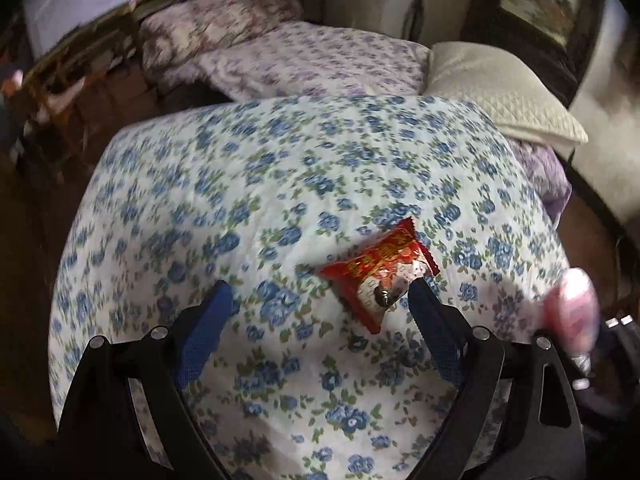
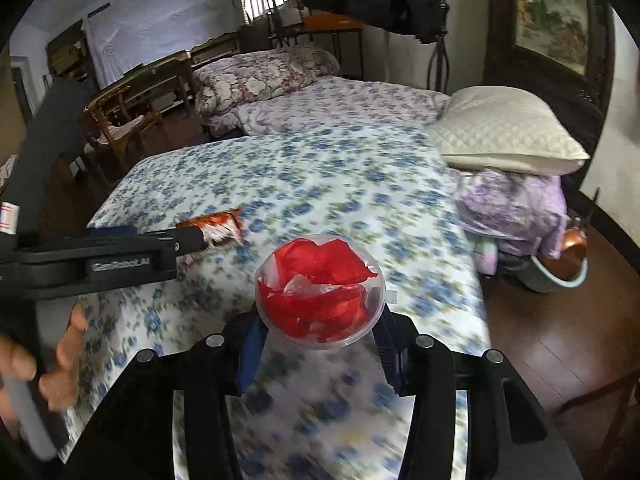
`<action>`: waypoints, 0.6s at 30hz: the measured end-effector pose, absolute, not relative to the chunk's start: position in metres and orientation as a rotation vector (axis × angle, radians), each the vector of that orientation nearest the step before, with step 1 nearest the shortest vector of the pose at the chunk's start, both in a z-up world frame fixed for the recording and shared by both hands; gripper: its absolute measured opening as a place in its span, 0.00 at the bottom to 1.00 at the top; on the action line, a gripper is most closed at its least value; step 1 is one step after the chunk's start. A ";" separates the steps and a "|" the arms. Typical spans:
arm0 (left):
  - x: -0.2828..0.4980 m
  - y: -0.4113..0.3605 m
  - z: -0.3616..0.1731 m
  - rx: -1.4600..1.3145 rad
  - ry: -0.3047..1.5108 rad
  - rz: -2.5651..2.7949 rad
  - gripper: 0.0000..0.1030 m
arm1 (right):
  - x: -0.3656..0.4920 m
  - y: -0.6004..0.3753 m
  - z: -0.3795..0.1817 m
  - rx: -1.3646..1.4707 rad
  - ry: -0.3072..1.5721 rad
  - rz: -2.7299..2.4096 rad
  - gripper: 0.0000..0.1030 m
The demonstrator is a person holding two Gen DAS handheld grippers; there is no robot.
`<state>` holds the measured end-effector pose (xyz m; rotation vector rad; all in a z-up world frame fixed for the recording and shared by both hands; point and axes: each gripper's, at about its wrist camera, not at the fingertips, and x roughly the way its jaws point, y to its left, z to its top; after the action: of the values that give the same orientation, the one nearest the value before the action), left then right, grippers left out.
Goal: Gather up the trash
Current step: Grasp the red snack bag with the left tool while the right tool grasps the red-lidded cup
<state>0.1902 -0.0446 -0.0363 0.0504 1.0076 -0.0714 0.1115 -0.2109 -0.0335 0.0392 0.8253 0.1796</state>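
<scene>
The right claw (image 2: 320, 344) is seen clenched on a clear cup (image 2: 320, 292), its two blue fingers (image 2: 251, 354) pressed against the cup's sides just under the rim; the cup is filled with crumpled red scraps and a bit of clear film, and it is carried above the bed (image 2: 320, 168) rather than set on it. One piece of trash is therefore judged to be in hand already. The left claw (image 1: 320, 300) is released, its jaws standing wide apart over the flowered sheet, with nothing pressed between them. A red wrapper (image 1: 380, 272) is found lying flat on the bed at the tip of the claw's right-hand finger (image 1: 430, 320), partly overlapped by it, so it is off to one side of the gap rather than centred in it. In the right wrist view the same wrapper (image 2: 216, 226) is shown just past the tip of the left claw (image 2: 188, 240), resting on the sheet. That pickup is judged not yet done: the claw has to be brought round the wrapper and closed. Farther out, a cream pillow (image 2: 508, 136) and folded quilts are laid at the head of the bed; no other litter is made out on the sheet, though much of it is blurred. No bin is shown with certainty, so where the trash is to be put cannot be told.
</scene>
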 end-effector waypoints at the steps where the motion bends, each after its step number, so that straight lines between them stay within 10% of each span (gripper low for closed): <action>1: 0.190 -0.048 -0.037 0.080 1.002 -0.085 0.84 | 0.107 -0.217 -0.033 0.055 0.828 0.171 0.47; 13: 0.206 -0.069 -0.057 0.282 0.993 -0.260 0.83 | 0.097 -0.244 -0.038 0.151 0.852 0.181 0.47; 18: 0.207 -0.083 -0.055 0.311 0.971 -0.309 0.62 | 0.100 -0.246 -0.042 0.151 0.862 0.189 0.47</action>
<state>0.2071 -0.0828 -0.0547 0.3110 0.9706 -0.3093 0.1000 -0.2465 -0.0421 0.1509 0.8616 0.1887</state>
